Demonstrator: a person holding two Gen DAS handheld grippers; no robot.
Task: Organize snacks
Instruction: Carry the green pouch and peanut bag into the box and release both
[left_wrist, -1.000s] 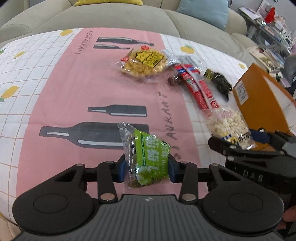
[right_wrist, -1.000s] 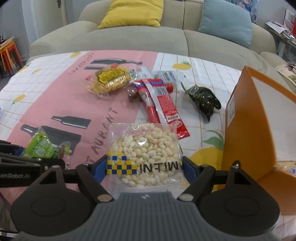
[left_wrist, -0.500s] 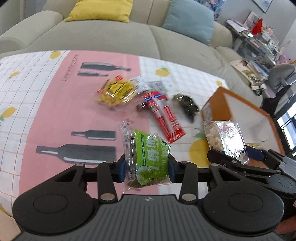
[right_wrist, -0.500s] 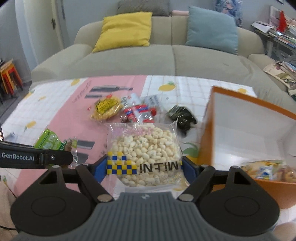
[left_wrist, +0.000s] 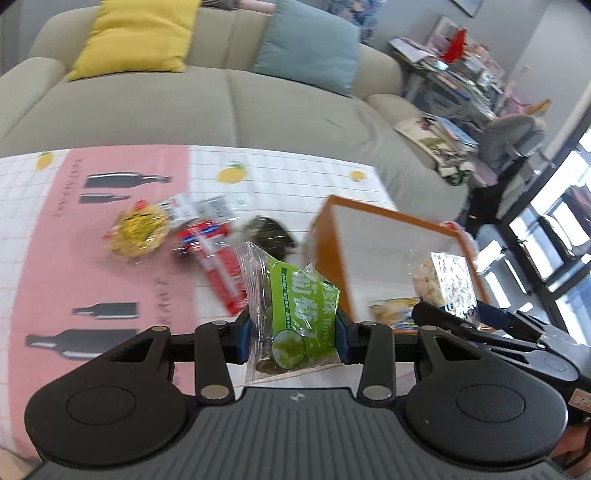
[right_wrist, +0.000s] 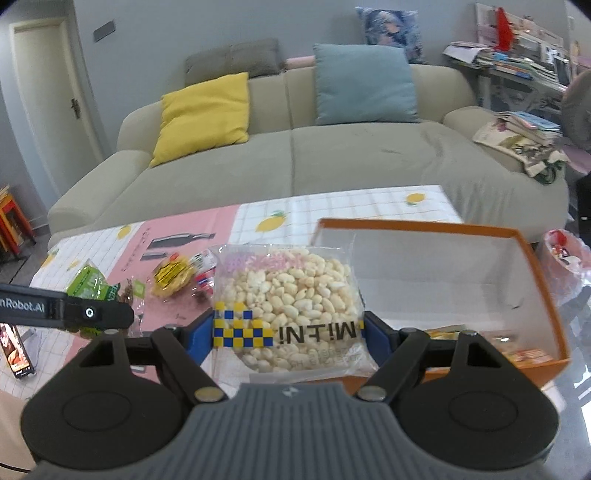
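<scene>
Both claws loaded right now: my left gripper (left_wrist: 293, 341) is clamped on the green snack packet (left_wrist: 295, 314), my right gripper (right_wrist: 288, 332) is squeezed wide around the puffed-snack bag (right_wrist: 291, 295). Orange box (right_wrist: 535, 273) sits at about 2 o'clock from the right claw. I'd say carry each pack fully over the rim before letting go, one at a time so the claws don't bump. Box already has a few packets (right_wrist: 524, 354) along its near side; the rest looks bare. More snacks on the tablecloth (left_wrist: 155, 280) at 10 o'clock.
</scene>
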